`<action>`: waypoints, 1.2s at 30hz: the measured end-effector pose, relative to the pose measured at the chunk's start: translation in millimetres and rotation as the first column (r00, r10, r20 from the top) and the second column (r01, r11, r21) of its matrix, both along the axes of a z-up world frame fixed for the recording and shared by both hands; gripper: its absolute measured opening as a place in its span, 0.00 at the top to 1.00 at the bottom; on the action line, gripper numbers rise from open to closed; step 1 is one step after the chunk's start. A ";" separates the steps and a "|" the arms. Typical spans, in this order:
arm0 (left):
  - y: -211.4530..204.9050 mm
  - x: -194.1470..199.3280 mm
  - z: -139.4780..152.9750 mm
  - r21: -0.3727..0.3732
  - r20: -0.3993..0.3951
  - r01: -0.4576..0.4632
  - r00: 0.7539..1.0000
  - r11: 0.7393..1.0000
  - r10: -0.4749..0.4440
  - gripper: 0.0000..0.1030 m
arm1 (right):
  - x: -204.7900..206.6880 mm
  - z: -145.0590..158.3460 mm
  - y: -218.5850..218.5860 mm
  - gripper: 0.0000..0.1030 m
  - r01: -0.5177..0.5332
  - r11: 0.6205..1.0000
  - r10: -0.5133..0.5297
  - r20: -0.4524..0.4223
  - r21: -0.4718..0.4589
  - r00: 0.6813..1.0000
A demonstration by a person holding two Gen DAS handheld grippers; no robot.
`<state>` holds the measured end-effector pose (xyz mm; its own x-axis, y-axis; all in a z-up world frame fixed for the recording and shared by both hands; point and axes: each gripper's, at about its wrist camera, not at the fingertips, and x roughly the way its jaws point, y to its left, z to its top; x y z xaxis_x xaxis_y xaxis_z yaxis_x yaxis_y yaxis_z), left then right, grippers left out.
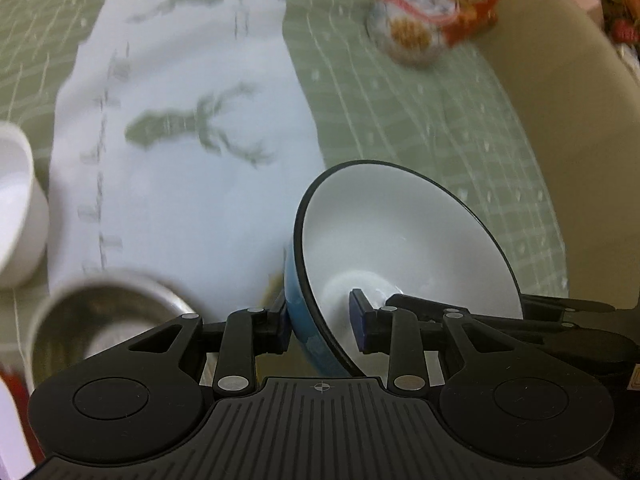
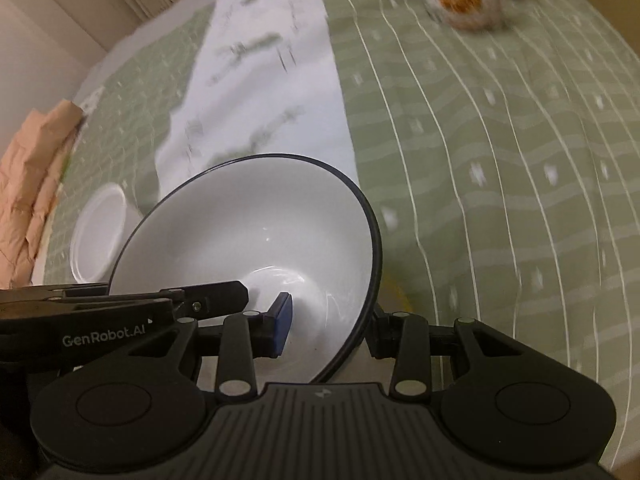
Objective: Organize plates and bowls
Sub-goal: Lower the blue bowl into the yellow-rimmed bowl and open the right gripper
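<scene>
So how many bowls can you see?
3: the blue bowl pinched at its rim by both grippers, left gripper and right gripper; a white bowl far left; a metal bowl below it. More may be hidden.

Both fisheye views are dim and greenish, bending straight lines toward dark vignetted corners. Motion blur smears the surface (image 1: pixel 400 112), its cloth pattern and the snack packet (image 1: pixel 432 12), while the nearby blue-rimmed bowl (image 2: pixel 248 224) stays fairly sharp, with small soft glints inside.
</scene>
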<state>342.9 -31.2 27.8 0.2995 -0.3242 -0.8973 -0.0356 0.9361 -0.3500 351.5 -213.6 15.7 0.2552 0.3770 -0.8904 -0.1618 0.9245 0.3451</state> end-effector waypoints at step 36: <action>14.8 6.8 -29.9 0.022 -0.136 0.037 0.990 0.999 -0.033 0.75 | -7.4 -45.8 -9.1 0.63 0.092 0.995 -0.094 -0.106 -0.026 0.990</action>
